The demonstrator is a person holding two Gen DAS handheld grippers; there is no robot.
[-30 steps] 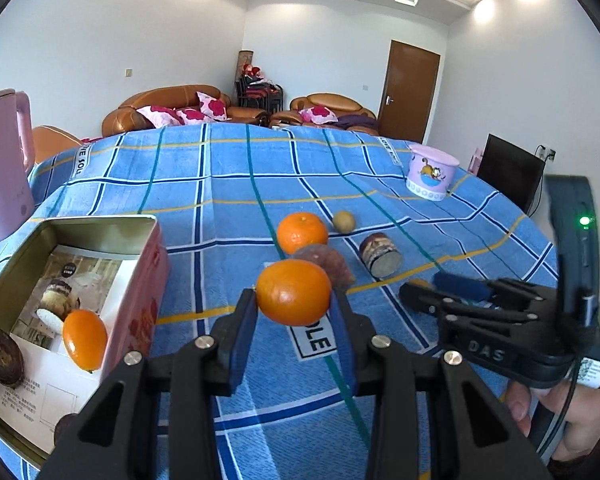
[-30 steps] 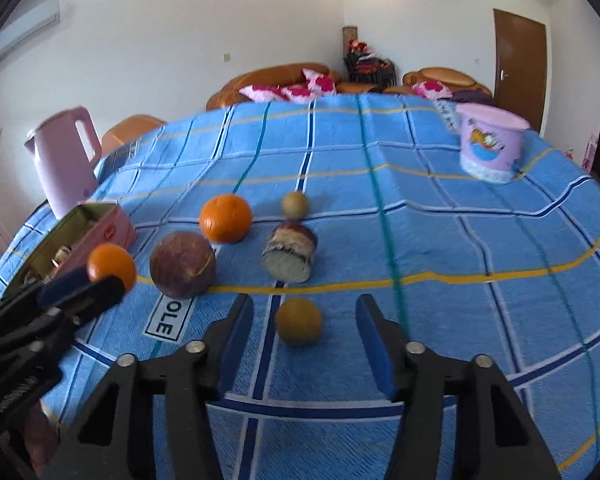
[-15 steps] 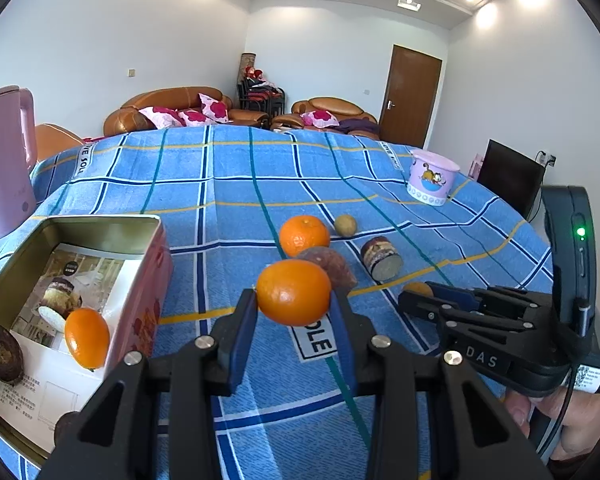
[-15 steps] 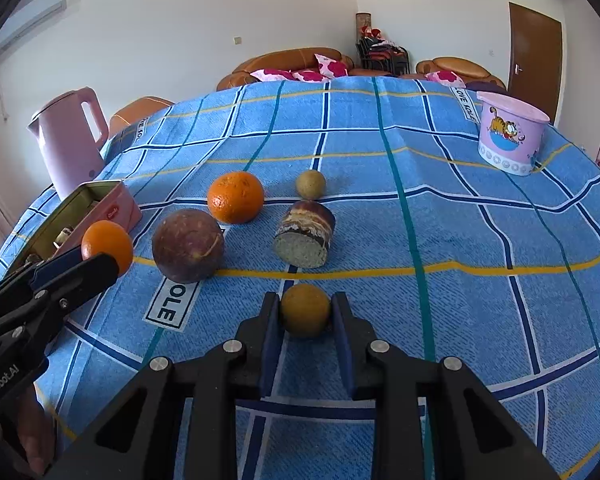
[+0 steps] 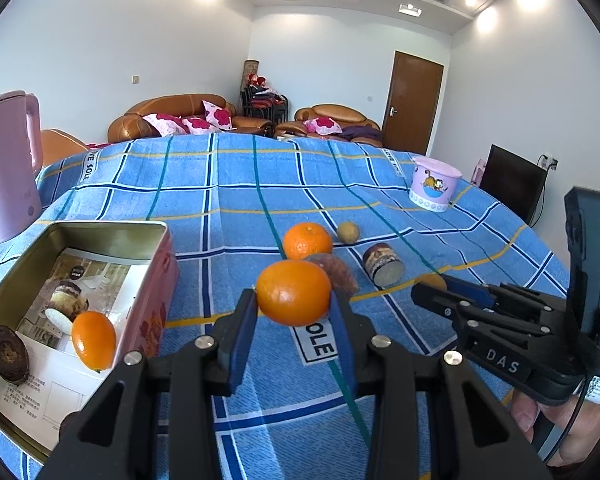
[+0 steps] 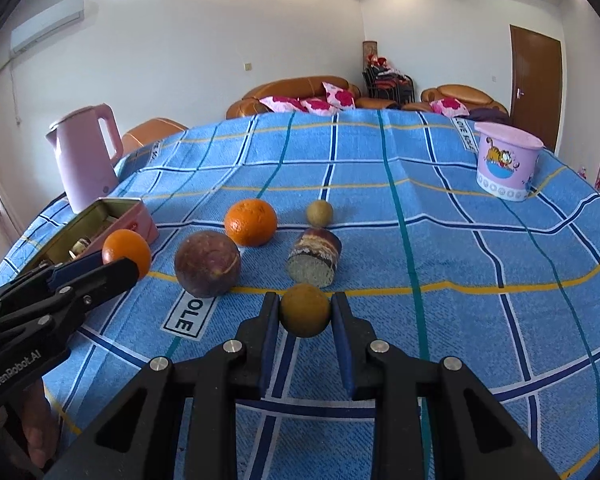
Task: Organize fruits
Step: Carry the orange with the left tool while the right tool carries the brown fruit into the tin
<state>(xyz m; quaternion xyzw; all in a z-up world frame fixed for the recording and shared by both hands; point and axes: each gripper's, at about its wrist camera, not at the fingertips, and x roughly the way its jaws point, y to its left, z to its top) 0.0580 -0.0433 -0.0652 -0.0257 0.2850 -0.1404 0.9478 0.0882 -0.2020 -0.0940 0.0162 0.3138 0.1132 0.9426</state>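
Note:
My left gripper [image 5: 294,306] is shut on an orange [image 5: 294,298], held above the blue checked cloth to the right of an open pink tin [image 5: 158,276]. Inside the tin lie a small orange fruit [image 5: 93,340] and a dark round fruit [image 5: 9,354]. My right gripper [image 6: 305,314] is shut on a small brown round fruit [image 6: 305,314] low over the cloth. Beyond it sit a purple round fruit [image 6: 207,263], another orange [image 6: 251,222], a cut brown piece [image 6: 314,261] and a second small brown fruit [image 6: 319,213].
A pink kettle [image 6: 86,156] stands at the table's left behind the tin. A pink cartoon bucket [image 6: 506,160] stands at the far right. A hand [image 5: 556,428] holds the right gripper's handle. Sofas and a door lie beyond the table.
My right gripper was open around the small brown fruit a second ago; it has closed on the fruit. The left gripper keeps hold of its orange in about the same place.

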